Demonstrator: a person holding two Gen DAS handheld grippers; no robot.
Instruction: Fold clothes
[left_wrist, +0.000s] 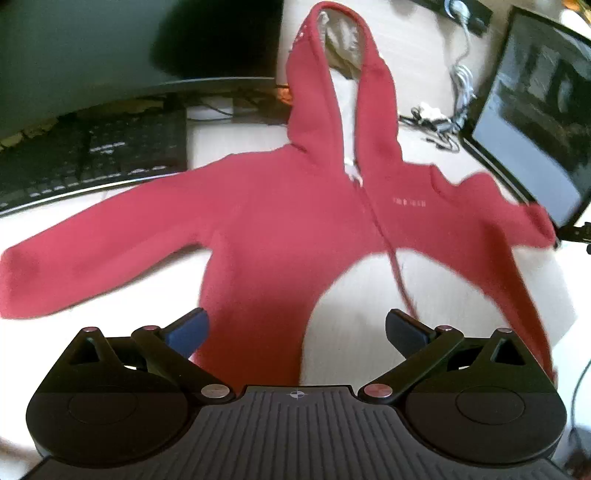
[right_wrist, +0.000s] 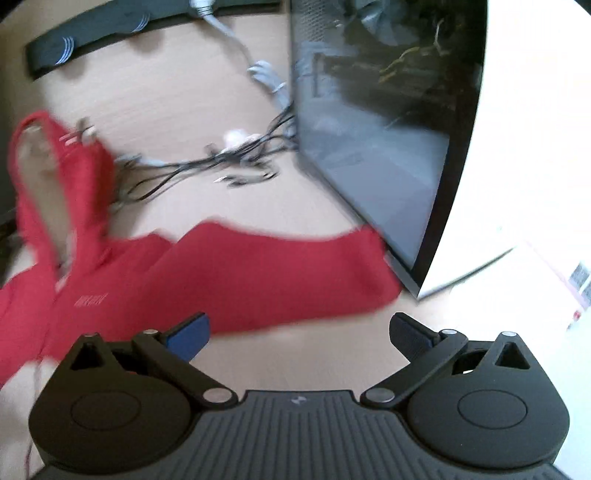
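A red zip-front hooded sweatshirt (left_wrist: 280, 221) lay front-up on a pale wood-grain desk (left_wrist: 369, 314), hood pointing away, both sleeves spread outward. Left wrist view only: a black keyboard (left_wrist: 92, 155) and a dark curved monitor (left_wrist: 110, 48) at far left, beyond the left sleeve; the left gripper (left_wrist: 297, 328) held wide apart, empty, above the sweatshirt's hem. Both views: tangled black and grey cables (right_wrist: 207, 162) beside the hood and a dark upright screen panel (right_wrist: 376, 140) touching the right sleeve's cuff. Right wrist view only: a black strap with white stripes (right_wrist: 85, 44) at far left rear; the right gripper (right_wrist: 299, 332) spread wide, empty, just beside the right sleeve.
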